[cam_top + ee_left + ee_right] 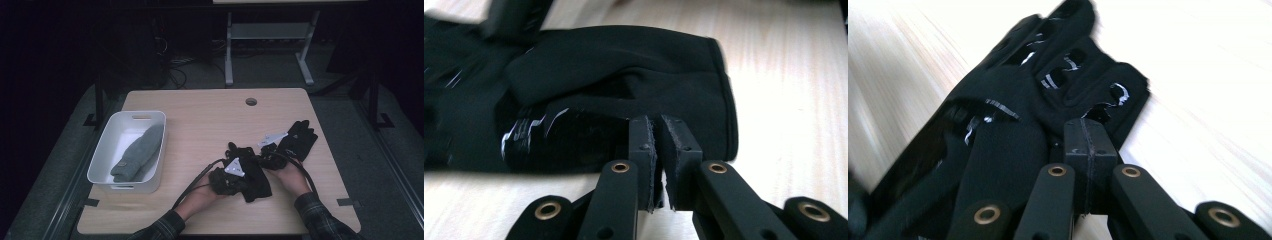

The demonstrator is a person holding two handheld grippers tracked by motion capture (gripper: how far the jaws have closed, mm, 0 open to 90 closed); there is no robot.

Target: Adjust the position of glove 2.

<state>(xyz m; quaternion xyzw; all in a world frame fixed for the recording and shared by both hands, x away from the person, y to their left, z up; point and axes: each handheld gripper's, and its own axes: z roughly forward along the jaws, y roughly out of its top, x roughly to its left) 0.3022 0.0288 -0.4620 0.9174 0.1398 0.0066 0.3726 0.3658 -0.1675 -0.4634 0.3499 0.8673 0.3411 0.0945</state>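
Gripping two black gloves (252,172) with both hand-held grippers.

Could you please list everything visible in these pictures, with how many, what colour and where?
black gloves: two, black with shiny silver marks, at the near right of the table, one by each gripper, the right one lying farther back.
grey glove: one, grey, lying inside the bin.
bin: one, white, with handle slots, on the left of the table.
table: one, light wood, with a round cable hole near its far edge.
desk frame: one, pale grey, on the floor beyond the table.
left hand-held gripper: one, black, jaws pinched on the cuff edge of a black glove.
right hand-held gripper: one, black, jaws shut at the other black glove.
sleeves: two, dark plaid, at the bottom edge of the high view.
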